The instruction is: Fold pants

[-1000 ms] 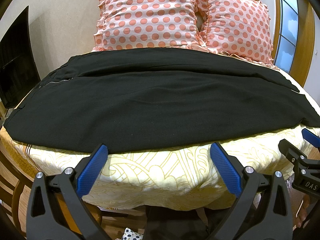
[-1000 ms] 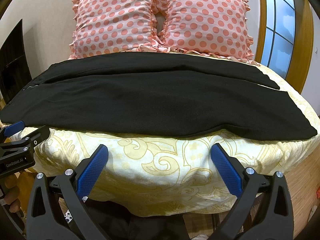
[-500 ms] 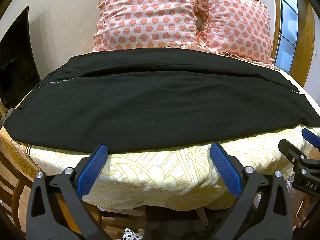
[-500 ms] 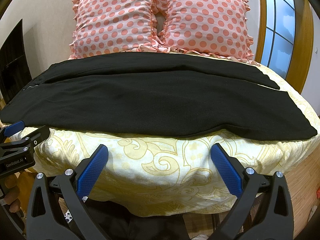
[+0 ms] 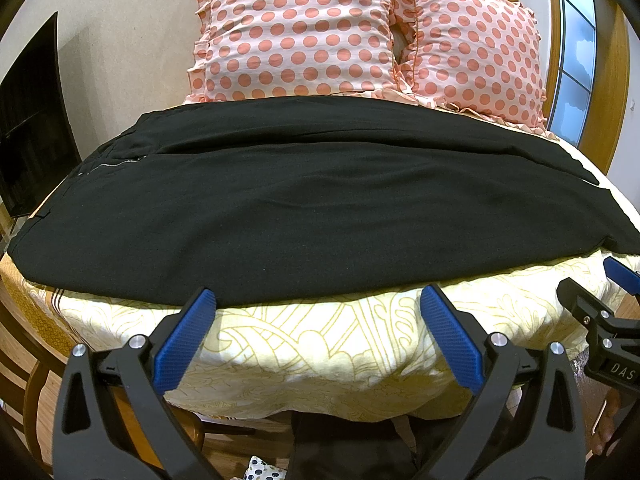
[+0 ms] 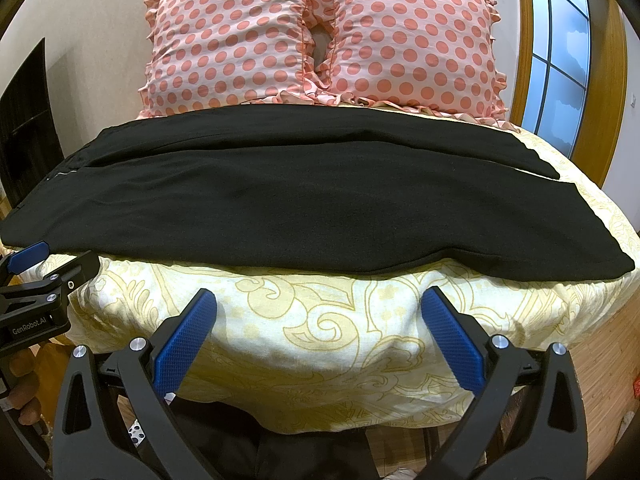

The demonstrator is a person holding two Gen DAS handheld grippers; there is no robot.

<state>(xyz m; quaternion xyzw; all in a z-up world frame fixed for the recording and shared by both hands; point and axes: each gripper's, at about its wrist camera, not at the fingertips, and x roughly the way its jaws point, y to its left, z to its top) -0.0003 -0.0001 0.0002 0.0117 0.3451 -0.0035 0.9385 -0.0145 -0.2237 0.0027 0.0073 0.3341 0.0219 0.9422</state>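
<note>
Both views are bright and evenly lit, with daylight entering through the window (image 6: 560, 60) at the right edge. The 2 polka-dot pillows (image 6: 320, 36) left of that window show soft, low-contrast shading, without hard shadows. The black pants (image 6: 300, 200) render as a dark mass with little fold detail. Below them, the yellow patterned bedspread (image 6: 320, 320) falls into shade along its hanging front. Fisheye distortion bows the bedspread edge and curves the window frame; a black vignette rings every corner. Focus is sharp throughout, with no motion blur.
</note>
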